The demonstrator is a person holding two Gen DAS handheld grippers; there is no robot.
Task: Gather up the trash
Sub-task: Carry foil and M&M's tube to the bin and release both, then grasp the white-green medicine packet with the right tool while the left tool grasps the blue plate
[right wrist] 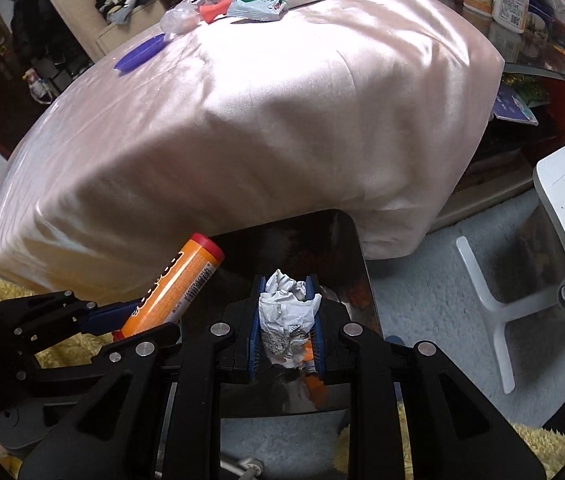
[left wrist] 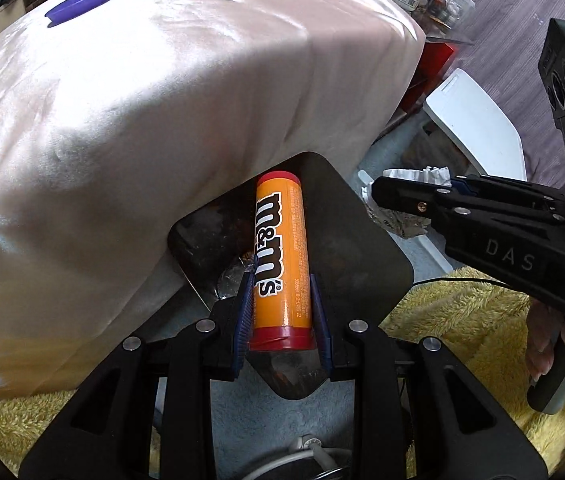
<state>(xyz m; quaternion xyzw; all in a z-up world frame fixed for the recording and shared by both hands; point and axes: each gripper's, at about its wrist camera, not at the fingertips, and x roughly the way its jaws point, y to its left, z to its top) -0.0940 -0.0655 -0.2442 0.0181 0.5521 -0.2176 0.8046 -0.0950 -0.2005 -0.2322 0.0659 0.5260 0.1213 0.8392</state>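
A: The M&M's tube (left wrist: 280, 260) is clamped in the left gripper (left wrist: 281, 312) and crumpled paper (right wrist: 288, 312) in the right gripper (right wrist: 286, 320), above the black bin (left wrist: 356, 240).

B: If released off-centre, the tube could be bounced off the rim onto the carpet.

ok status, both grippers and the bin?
Left gripper shut on M&M's tube. Right gripper shut on crumpled paper. Both over black bin. More trash left on pink cloth; path clear.
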